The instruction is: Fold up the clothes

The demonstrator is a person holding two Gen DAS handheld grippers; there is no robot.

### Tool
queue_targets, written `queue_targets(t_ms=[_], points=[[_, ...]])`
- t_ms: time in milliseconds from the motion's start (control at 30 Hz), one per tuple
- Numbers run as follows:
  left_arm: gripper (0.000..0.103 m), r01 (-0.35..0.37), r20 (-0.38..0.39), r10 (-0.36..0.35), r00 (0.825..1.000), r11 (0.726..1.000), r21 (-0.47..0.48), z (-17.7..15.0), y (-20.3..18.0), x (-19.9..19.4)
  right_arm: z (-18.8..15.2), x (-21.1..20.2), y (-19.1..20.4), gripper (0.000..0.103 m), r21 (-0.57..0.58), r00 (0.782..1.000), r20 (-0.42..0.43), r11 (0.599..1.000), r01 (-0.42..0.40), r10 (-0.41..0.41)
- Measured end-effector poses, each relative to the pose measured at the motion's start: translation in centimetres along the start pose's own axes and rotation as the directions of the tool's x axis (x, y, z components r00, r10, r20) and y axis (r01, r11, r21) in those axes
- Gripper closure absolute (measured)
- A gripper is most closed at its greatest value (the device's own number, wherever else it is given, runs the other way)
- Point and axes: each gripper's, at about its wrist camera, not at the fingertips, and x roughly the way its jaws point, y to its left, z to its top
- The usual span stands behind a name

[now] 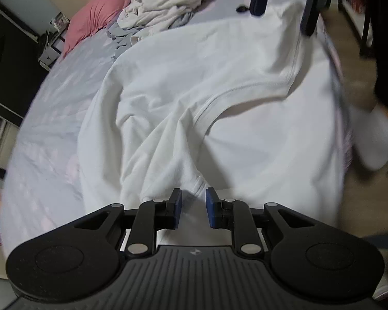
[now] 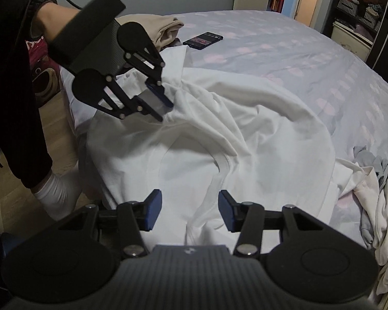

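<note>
White cotton fabric fills the near field of both views: one white crew-neck T-shirt (image 1: pixel 219 82) lies spread on the bed (image 1: pixel 51 108), which carries a pale lilac sheet with faint pink patches. The garment's long axis runs across the bed, away from its floor-side edge. The ribbed neckline (image 1: pixel 235 93) lies near that edge. One sleeve hangs over the same edge toward the wooden floor.

Left gripper (image 1: pixel 193 206): jaws partly open, blue pads a narrow gap apart. A bunched fold of shirt hem or seam sits between the pads. The right wrist view shows the gripper pressed into the fabric at a gathered ridge, but contact by both pads cannot be confirmed.

Right gripper (image 2: pixel 190 211): jaws wide open, holding nothing. It hovers over the shirt just beside a raised crease. In the left wrist view its two fingers appear at the top edge, above the far part of the shirt.

Count, near to far:
- one white T-shirt, spread flat with wrinkles;
- one black smartphone (image 2: pixel 203 40), screen lit, on the sheet beyond the shirt;
- one heap of unfolded white, grey and pink clothes (image 1: pixel 165 7), touching the shirt's far end;
- one pink pillow (image 1: pixel 95 18) beside the heap, at the head of the bed.
</note>
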Motion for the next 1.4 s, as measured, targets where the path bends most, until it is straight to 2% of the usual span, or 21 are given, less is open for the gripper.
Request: queue_targets(t_ms=[100,167,200,233,267,300,367,400,467,500,533,733,800,833,900,1000,1067,1133,1267,1333,1400], points=[[0.085,0.010,0.001,-0.010,1.000,0.999,0.032,0.2,-0.7,0.3,0.0,0.3,0.0,0.052,-0.001,1.000,-0.009,1.000,-0.009,0.009],[0.084,-0.028,-0.012,0.029,0.999,0.994,0.101,0.3,-1.8,0.6,0.0,0.3,0.1,0.052,-0.003,1.000,-0.012,1.000,-0.014,0.014],[0.079,-0.061,-0.031,0.066,0.997,0.990,0.129,0.3,-2.1,0.9,0.0,0.3,0.1,0.052,-0.003,1.000,-0.013,1.000,-0.016,0.016],[0.063,-0.094,-0.049,0.103,0.994,0.983,0.157,0.3,-2.5,1.3,0.0,0.3,0.1,0.052,-0.002,1.000,-0.011,1.000,-0.019,0.019],[0.054,-0.118,-0.060,0.130,0.990,0.977,0.177,0.3,-2.7,1.5,0.1,0.2,0.2,0.052,-0.001,1.000,-0.009,1.000,-0.022,0.022],[0.048,-0.116,-0.056,0.127,0.990,0.979,0.169,0.4,-2.5,1.4,0.1,0.2,0.2,0.052,0.000,1.000,-0.007,1.000,-0.024,0.024],[0.050,-0.114,-0.047,0.122,0.991,0.982,0.151,0.5,-2.0,1.0,0.1,0.2,0.2,0.052,0.000,1.000,-0.003,1.000,-0.025,0.025],[0.054,-0.112,-0.043,0.119,0.992,0.983,0.143,0.6,-1.7,0.8,0.2,0.2,0.2,0.052,0.000,1.000,-0.001,1.000,-0.025,0.025],[0.074,-0.109,-0.034,0.114,0.993,0.986,0.126,0.7,-1.2,0.5,0.2,0.1,0.1,0.052,0.003,1.000,0.003,1.000,-0.023,0.023],[0.090,-0.108,-0.029,0.112,0.993,0.987,0.117,0.8,-1.0,0.3,0.2,0.0,0.1,0.052,0.004,1.000,0.005,1.000,-0.022,0.022],[0.097,-0.106,-0.024,0.109,0.994,0.988,0.108,0.9,-0.7,0.2,0.2,-0.1,0.1,0.052,0.003,1.000,0.008,1.000,-0.020,0.020],[0.100,-0.092,0.009,0.092,0.996,0.995,0.041,1.2,1.1,-1.2,0.2,-0.3,0.1,0.052,-0.003,1.000,0.015,1.000,-0.003,0.003],[0.100,-0.048,0.078,0.057,0.995,0.993,-0.111,0.9,4.1,-4.1,0.2,-0.3,-0.1,0.052,0.002,1.000,0.013,1.000,0.007,-0.007],[0.100,0.013,0.151,0.016,0.988,0.982,-0.191,0.3,5.7,-6.0,0.2,-0.3,-0.2,0.052,0.005,1.000,0.012,1.000,0.014,-0.014],[0.100,0.128,0.270,-0.029,0.962,0.925,-0.359,-1.6,9.0,-8.9,0.2,-0.4,-0.3,0.052,0.015,1.000,0.013,1.000,0.020,-0.021],[0.100,0.107,0.234,0.024,0.972,0.840,-0.531,-4.4,12.3,-8.8,0.2,-0.1,-0.4,0.052,0.022,0.999,0.010,0.999,0.030,-0.030],[0.100,0.100,0.198,0.018,0.980,0.818,-0.567,-5.4,12.6,-7.7,0.2,0.7,-0.1,0.061,-0.003,1.000,-0.008,1.000,0.026,-0.026],[0.100,0.110,0.192,0.004,0.981,0.807,-0.581,-5.7,12.7,-7.3,-0.1,1.3,0.5,0.081,-0.042,0.999,-0.033,0.999,0.030,-0.032],[0.100,0.127,0.223,0.001,0.975,0.819,-0.559,-5.3,12.3,-7.9,-0.6,2.7,1.6,0.080,-0.118,0.996,-0.081,0.992,0.039,-0.049],[0.100,0.140,0.235,-0.004,0.972,0.815,-0.563,-5.4,12.2,-8.2,-0.7,3.4,1.6,0.064,-0.112,0.993,-0.085,0.991,0.075,-0.085],[0.100,0.146,0.242,-0.005,0.970,0.810,-0.568,-5.7,12.2,-8.5,-0.8,4.1,1.8,0.062,-0.112,0.993,-0.088,0.991,0.069,-0.079]])
